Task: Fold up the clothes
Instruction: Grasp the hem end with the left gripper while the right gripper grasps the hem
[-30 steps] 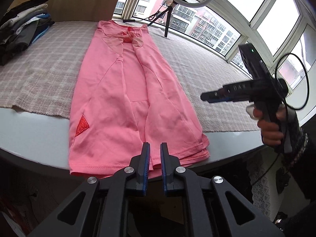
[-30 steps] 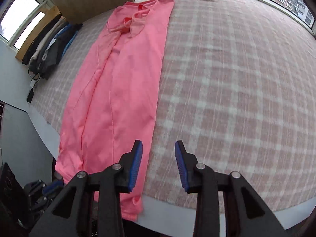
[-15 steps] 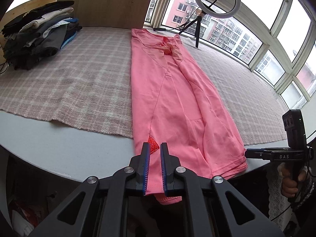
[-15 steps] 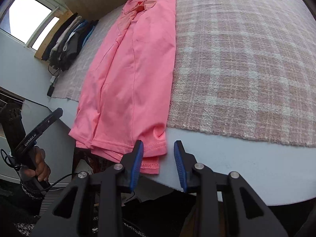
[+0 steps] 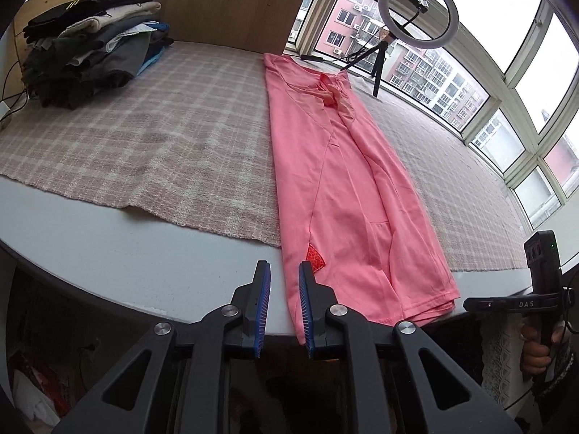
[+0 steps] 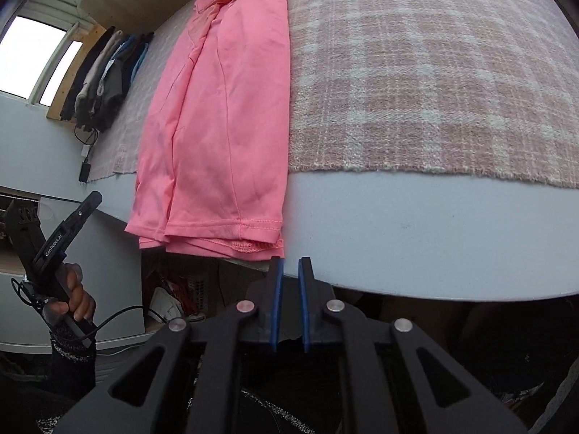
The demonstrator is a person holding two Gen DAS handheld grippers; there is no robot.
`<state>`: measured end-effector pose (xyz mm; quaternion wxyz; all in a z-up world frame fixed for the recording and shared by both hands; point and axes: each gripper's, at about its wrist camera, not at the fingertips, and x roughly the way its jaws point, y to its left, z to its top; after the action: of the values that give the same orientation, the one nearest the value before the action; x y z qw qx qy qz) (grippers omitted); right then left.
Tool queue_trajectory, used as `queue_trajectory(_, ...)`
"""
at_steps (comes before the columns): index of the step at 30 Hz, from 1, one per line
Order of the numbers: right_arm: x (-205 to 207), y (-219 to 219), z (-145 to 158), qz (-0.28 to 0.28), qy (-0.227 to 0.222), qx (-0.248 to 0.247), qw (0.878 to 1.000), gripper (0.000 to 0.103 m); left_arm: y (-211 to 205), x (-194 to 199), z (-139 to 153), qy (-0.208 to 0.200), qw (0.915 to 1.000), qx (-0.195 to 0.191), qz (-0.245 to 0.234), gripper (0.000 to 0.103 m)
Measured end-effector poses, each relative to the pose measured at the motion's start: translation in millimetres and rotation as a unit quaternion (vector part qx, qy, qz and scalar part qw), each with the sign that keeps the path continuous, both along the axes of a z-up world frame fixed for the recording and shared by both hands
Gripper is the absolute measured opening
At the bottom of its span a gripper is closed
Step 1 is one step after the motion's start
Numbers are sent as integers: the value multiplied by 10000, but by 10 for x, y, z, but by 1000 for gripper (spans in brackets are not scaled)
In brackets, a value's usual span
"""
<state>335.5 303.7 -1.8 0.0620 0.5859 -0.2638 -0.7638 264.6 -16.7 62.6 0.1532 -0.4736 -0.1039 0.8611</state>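
A pink garment [image 5: 347, 195] lies folded lengthwise into a long strip on the plaid cloth, its hem hanging over the table's front edge; it also shows in the right wrist view [image 6: 224, 115]. My left gripper [image 5: 284, 302] is open at the hem's left corner, the cloth edge by its right finger. My right gripper [image 6: 289, 300] is nearly shut and empty, just below the hem's right corner [image 6: 277, 242], off the table edge.
A pile of dark folded clothes [image 5: 94, 54] sits at the back left. A ring light on a tripod [image 5: 416, 11] stands by the windows. The plaid cloth [image 6: 434, 72] covers most of the grey table [image 5: 126, 249].
My left gripper has opened and sits at the hem's left corner. My right gripper has narrowed and dropped back below the table edge near the hem's right corner.
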Motion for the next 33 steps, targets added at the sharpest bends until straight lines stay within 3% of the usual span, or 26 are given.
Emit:
queue_trajectory(2, -16, 2, 82, 1, 218, 77, 9997, 34, 56, 1, -52, -89, 9998, -36, -146, 29)
queue_trajectory(13, -374, -323, -21, 593, 288, 781, 9948, 34, 363, 8, -338, -575, 9936, -236, -944, 33)
queue_trajectory(15, -395, -388, -30, 685, 319, 856, 9935, 34, 417, 11, -384, -642, 9916, -286, -1083, 25)
queue_trajectory(16, -404, -416, -36, 699, 332, 881, 9931, 33, 436, 18, -387, -602, 9911, -347, -1137, 11)
queue_trajectory(17, -413, -443, -42, 713, 346, 907, 9927, 26, 451, 24, -397, -580, 9904, -365, -1205, 3)
queue_trajectory(18, -422, -471, -48, 727, 360, 933, 9923, 10, 464, 32, -405, -554, 9895, -355, -1288, 3)
queue_trajectory(20, -432, -520, -60, 734, 391, 969, 9918, 7, 455, 42, -401, -489, 9882, -199, -1439, 2)
queue_trajectory(24, -435, -438, -76, 484, 232, 316, 9981, 6, 329, -44, -372, -741, 9870, 413, -1363, 2)
queue_trajectory(27, -494, -278, 18, 174, 199, -471, 9985, 6, 231, -206, -229, -928, 9838, 895, -1245, 2)
queue_trajectory(30, -691, -98, 202, -30, 335, -919, 9952, 6, 207, -502, -1, -785, 9837, 1039, -1240, 2)
queue_trajectory(33, -1096, 99, 400, -161, 559, -965, 9936, 6, 203, -967, 180, -623, 9851, 1114, -1156, 2)
